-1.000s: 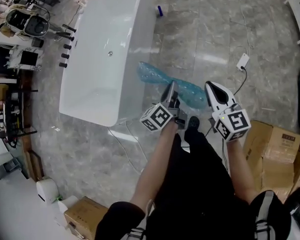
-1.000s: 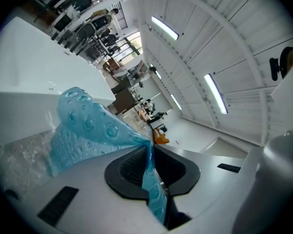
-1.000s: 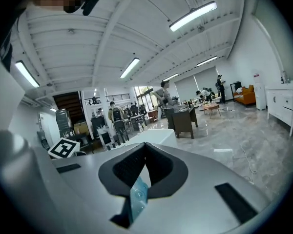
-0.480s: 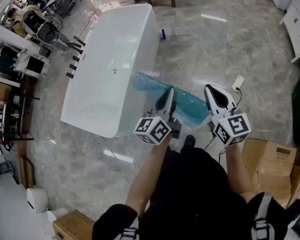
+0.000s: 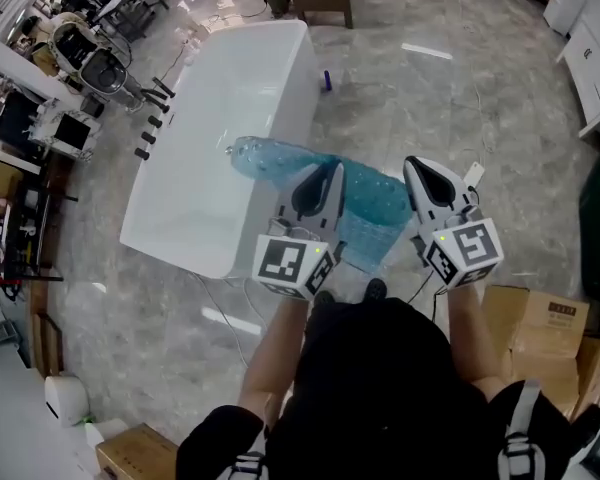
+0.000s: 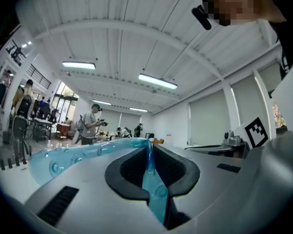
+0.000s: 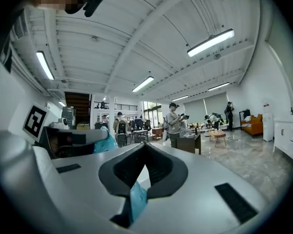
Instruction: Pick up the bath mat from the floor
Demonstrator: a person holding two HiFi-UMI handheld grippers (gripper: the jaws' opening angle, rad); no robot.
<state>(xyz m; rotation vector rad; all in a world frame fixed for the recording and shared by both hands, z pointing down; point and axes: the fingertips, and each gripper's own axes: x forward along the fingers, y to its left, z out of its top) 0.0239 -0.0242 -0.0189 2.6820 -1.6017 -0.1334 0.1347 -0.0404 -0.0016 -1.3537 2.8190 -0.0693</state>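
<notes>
Lifted higher, bath mat (image 5: 372, 204), bathtub (image 5: 220, 118) at left, cardboard boxes (image 5: 540, 320) right

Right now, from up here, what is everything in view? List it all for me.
bath mat: one, see-through blue, held up between both grippers
bathtub: one, white, on the floor left of the bath mat
floor: grey marble tiles
small blue item: one, on the floor by the bathtub's far end
cardboard boxes: several, brown, lower right and lower left
equipment benches: dark clutter, far left
bystanders: several, far across the hall
left gripper: one, white and black, shut on the bath mat
right gripper: one, white and black, shut on the bath mat
marker cubes: two, black-and-white, one per gripper
</notes>
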